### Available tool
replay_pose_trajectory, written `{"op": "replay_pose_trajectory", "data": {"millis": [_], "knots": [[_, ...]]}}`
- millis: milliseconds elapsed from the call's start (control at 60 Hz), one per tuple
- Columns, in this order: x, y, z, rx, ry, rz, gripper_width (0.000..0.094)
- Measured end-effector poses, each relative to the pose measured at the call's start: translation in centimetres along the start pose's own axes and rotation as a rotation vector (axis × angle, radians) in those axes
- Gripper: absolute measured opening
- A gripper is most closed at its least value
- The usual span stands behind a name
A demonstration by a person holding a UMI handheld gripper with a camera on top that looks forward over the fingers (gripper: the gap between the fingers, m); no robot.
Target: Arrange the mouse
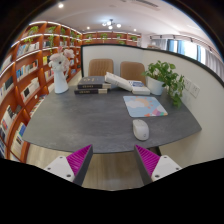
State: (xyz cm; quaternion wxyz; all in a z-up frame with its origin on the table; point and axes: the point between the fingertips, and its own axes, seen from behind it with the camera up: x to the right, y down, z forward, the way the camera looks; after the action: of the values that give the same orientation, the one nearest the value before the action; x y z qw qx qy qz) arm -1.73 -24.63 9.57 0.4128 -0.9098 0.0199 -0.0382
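Resting on the grey table [70, 125], the mouse [141, 129] lies ahead of the gripper [113, 160], a little beyond the right finger and well clear of both. It is a small, smooth, pale oval, white to light grey, its long axis running roughly away from the fingers; no cable can be made out. The fingers stand wide apart with nothing between them, their magenta pads [80, 158] facing inward over the near edge of the table.

Just beyond the mouse, almost touching its far end, lies a light blue mouse mat [144, 104] with a printed pattern. Farther on, to the left of the mat, sits a low stack of books [92, 86], with another flat book [122, 84] beside it. A white figurine [60, 72] stands past the left finger near the table's far left corner. A leafy green potted plant [166, 78] stands at the far right side of the table. Two tan chairs [116, 69] sit behind the table, and tall red-framed bookshelves [25, 70] run along the left.
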Motion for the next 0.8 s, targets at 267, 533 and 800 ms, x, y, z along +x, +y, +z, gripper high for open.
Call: {"op": "replay_pose_trajectory", "data": {"millis": [267,533,800], "knots": [[11.1,4.1,6.8,-0.09,0.001,0.037,0.0833],[11.9,-0.3,16.0,-0.087,-0.093,-0.003,0.0833],[11.5,-1.4,19.1,-0.112,-0.132,-0.04,0.0523]]}}
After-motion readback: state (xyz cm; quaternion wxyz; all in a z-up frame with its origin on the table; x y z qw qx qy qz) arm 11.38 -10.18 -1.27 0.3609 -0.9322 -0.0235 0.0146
